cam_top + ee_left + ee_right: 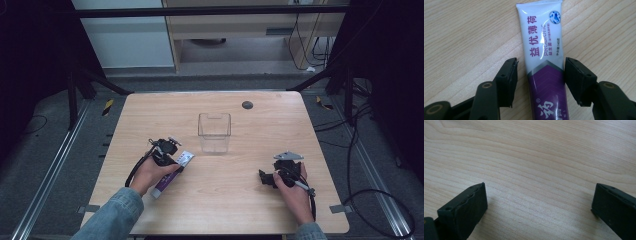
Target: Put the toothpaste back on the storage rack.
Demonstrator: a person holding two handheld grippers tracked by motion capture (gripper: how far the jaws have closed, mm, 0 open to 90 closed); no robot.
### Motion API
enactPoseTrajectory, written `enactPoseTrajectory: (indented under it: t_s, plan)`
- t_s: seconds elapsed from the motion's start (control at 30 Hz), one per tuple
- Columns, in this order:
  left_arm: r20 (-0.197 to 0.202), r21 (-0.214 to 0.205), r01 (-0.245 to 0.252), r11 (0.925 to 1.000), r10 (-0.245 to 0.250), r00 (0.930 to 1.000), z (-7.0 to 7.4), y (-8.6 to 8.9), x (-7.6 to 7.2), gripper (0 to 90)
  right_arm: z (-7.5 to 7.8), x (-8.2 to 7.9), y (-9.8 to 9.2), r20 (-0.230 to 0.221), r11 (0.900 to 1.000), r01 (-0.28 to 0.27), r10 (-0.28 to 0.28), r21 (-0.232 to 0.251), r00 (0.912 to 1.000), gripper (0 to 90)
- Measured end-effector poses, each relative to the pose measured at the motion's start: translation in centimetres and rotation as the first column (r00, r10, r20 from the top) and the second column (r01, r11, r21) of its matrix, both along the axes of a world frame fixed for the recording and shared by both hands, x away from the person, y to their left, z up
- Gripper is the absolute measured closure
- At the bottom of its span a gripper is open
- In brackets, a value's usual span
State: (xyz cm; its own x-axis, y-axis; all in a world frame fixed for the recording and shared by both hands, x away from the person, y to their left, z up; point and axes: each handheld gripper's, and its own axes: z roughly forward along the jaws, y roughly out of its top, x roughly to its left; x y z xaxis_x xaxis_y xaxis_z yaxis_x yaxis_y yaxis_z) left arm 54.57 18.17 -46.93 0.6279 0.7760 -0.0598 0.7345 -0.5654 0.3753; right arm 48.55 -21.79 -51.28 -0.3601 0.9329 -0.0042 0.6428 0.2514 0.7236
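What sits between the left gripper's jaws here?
In the left gripper view, the white-and-purple toothpaste tube lies on the pale wooden table between the left gripper jaws; a gap shows at one jaw.

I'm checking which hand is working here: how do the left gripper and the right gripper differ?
The left gripper has a white-and-purple toothpaste tube between its jaws; the right gripper has just bare wooden table between its own. The left jaws stand narrower: one is against the tube's edge, the other a gap away. The right jaws stand wide. Both are black, hand-held and low over the table.
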Motion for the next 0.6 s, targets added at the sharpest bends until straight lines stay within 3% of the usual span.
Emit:
enactPoseTrajectory:
  t_s: [0.1, 0.6]
  plan:
    - [0.019, 0.009, 0.008, 0.9999, -0.008, 0.9998, 0.00, -0.29, -0.11, 51.4, 0.00, 0.00, 0.00, 0.000, 1.0000, 0.000, 0.000, 0.000, 1.0000, 0.3]
    - [0.044, 0.038, 0.032, 0.9987, -0.034, 0.9985, -0.04, -0.77, -0.40, 54.5, 0.00, 0.00, 0.00, 0.000, 1.0000, 0.000, 0.000, 0.000, 1.0000, 0.3]
